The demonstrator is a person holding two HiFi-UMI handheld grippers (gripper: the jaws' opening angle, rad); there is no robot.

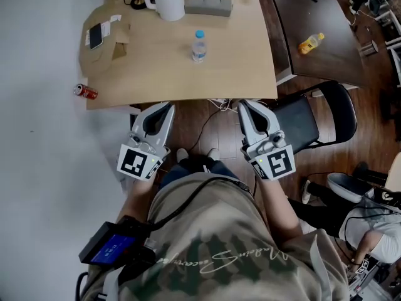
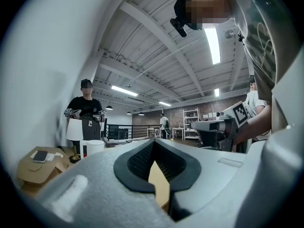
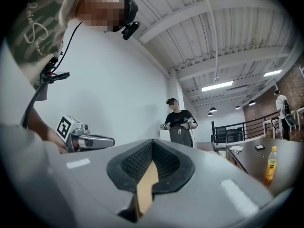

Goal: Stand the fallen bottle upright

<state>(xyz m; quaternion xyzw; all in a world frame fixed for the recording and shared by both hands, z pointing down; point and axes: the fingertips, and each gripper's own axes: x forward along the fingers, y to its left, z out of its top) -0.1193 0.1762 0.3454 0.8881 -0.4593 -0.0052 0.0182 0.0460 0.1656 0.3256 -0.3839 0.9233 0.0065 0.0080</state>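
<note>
Both claws, left gripper (image 1: 165,107) and right gripper (image 1: 245,105), hang shut and empty just off the near edge of the table (image 1: 238,55). The bottle (image 1: 198,46) mid-table looks upright, I think. The task seems done, so next just check it stands.

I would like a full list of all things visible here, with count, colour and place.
table: one, light wood, centre.
water bottle: one, clear with blue cap, mid-table.
can: one, red, at the table's left edge.
jug: one, white, table's far side.
power strip: one, grey, beside the jug.
yellow bottle: one, on the dark table, right.
chair: one, black, right of the table.
left gripper: one, grey, shut, before the table's near edge.
right gripper: one, grey, shut, beside it.
</note>
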